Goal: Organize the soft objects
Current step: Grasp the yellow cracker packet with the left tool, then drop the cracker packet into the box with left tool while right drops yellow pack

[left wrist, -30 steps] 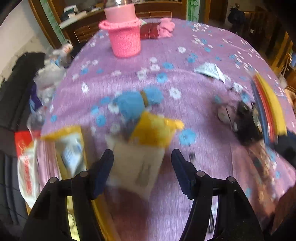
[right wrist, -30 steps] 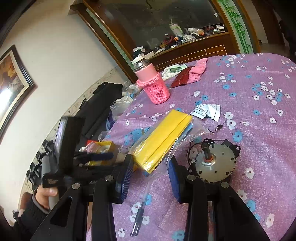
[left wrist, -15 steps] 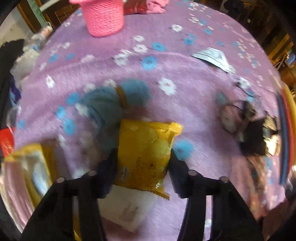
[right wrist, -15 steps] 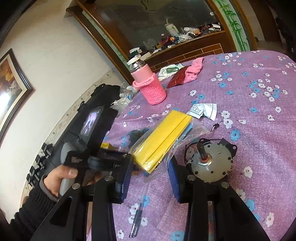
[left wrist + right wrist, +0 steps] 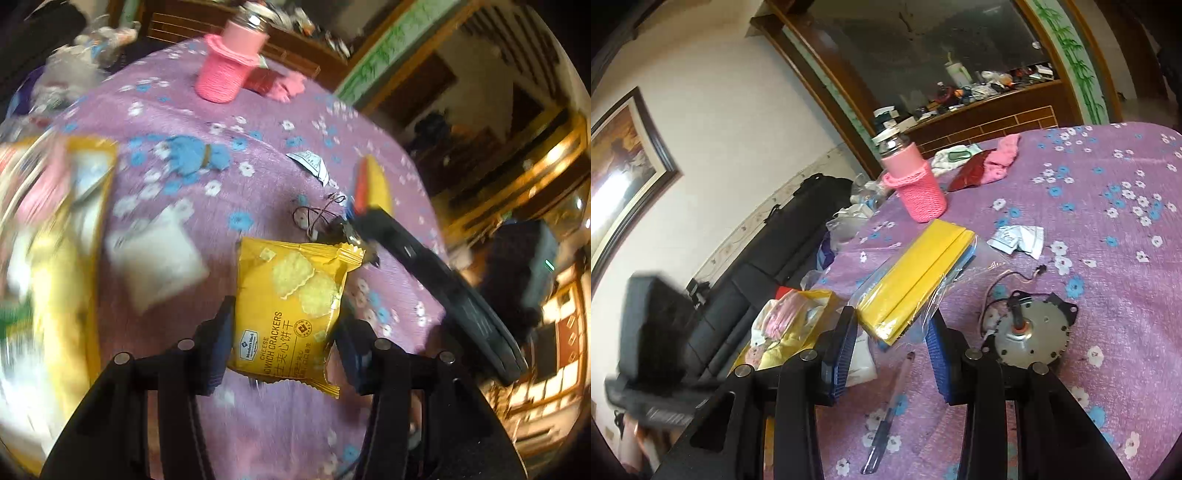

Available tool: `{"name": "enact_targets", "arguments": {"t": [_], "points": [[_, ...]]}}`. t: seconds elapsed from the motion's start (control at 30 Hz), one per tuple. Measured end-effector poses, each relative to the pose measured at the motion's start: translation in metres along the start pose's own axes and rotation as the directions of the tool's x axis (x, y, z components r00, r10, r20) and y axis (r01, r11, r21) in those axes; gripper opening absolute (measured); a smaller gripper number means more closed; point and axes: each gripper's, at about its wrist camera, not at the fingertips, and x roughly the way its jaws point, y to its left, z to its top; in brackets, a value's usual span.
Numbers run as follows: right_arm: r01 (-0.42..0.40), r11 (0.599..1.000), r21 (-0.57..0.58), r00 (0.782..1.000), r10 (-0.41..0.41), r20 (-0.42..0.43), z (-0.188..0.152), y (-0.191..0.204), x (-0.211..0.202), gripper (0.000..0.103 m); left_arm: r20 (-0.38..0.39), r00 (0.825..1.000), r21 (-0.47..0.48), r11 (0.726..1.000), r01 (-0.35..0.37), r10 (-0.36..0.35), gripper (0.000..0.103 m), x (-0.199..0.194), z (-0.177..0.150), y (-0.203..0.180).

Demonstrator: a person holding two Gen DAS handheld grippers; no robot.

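A yellow cheese cracker packet [image 5: 291, 306] hangs above the purple flowered tablecloth [image 5: 258, 184], and my left gripper [image 5: 286, 339] is shut on its lower half. My right gripper [image 5: 891, 350] is shut on a clear bag of yellow folded cloths [image 5: 916, 280], which sticks out forward over the table. In the left wrist view that bag [image 5: 371, 184] shows edge-on at the tip of the right gripper's black body [image 5: 424, 280]. A blue plush toy [image 5: 195, 155] and a white soft packet [image 5: 159, 258] lie on the cloth.
A pink knitted bottle sleeve [image 5: 919, 188] stands at the back, with a pink cloth [image 5: 1001, 158] behind it. A metal motor [image 5: 1030, 332], a pen [image 5: 890, 410] and a crumpled wrapper [image 5: 1019, 238] lie nearby. A yellow bag of items [image 5: 790, 325] sits at the left edge.
My left gripper has closed on the cracker packet, lifted it off the white packet and swung and rolled to the right. The right gripper has stayed still with its bag.
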Motion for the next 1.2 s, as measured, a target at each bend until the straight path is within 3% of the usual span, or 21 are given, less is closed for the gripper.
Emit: {"name": "enact_targets", "arguments": {"t": [0.07, 0.17, 0.23, 0.3, 0.4, 0.53, 0.7, 0.8, 1.03, 1.2], "points": [[0.001, 1.0, -0.028, 1.0, -0.001, -0.011, -0.002, 0.005, 0.004, 0.037, 0.044, 0.999, -0.03, 1.0, 0.008, -0.006, 0.049, -0.014, -0.015, 0.008], [-0.018, 0.994, -0.105, 0.999, 0.014, -0.035, -0.008, 0.021, 0.01, 0.037, 0.138, 0.984, -0.088, 0.991, -0.1, 0.111, 0.049, -0.052, -0.036, 0.027], [-0.049, 0.985, -0.165, 0.998, 0.04, -0.058, -0.014, 0.037, 0.016, 0.037, 0.225, 0.953, -0.12, 0.976, -0.181, 0.204, 0.049, -0.076, -0.042, 0.043], [-0.082, 0.97, -0.229, 0.994, 0.064, -0.084, -0.022, 0.054, 0.023, 0.037, 0.262, 0.923, -0.139, 0.957, -0.253, 0.282, 0.049, -0.089, -0.041, 0.059], [-0.14, 0.951, -0.276, 0.983, 0.101, -0.152, -0.032, 0.081, 0.037, 0.037, 0.29, 0.876, -0.181, 0.921, -0.345, 0.385, 0.049, -0.097, -0.042, 0.084], [-0.198, 0.914, -0.354, 0.968, 0.126, -0.217, -0.04, 0.13, 0.055, 0.037, 0.303, 0.835, -0.23, 0.885, -0.404, 0.46, 0.049, -0.099, -0.046, 0.112], [-0.246, 0.873, -0.42, 0.95, 0.133, -0.282, -0.045, 0.185, 0.08, 0.037, 0.308, 0.817, -0.269, 0.868, -0.416, 0.487, 0.049, -0.104, -0.059, 0.137], [-0.269, 0.856, -0.441, 0.942, 0.138, -0.307, -0.045, 0.208, 0.097, 0.037, 0.303, 0.815, -0.282, 0.864, -0.418, 0.494, 0.049, -0.113, -0.068, 0.151], [-0.276, 0.827, -0.49, 0.928, 0.096, -0.361, -0.049, 0.236, 0.134, 0.037, 0.307, 0.798, -0.305, 0.848, -0.433, 0.518, 0.049, -0.118, -0.076, 0.168], [-0.265, 0.821, -0.505, 0.922, 0.063, -0.381, -0.05, 0.251, 0.153, 0.038, 0.305, 0.799, -0.313, 0.847, -0.43, 0.518, 0.049, -0.117, -0.078, 0.175]]}}
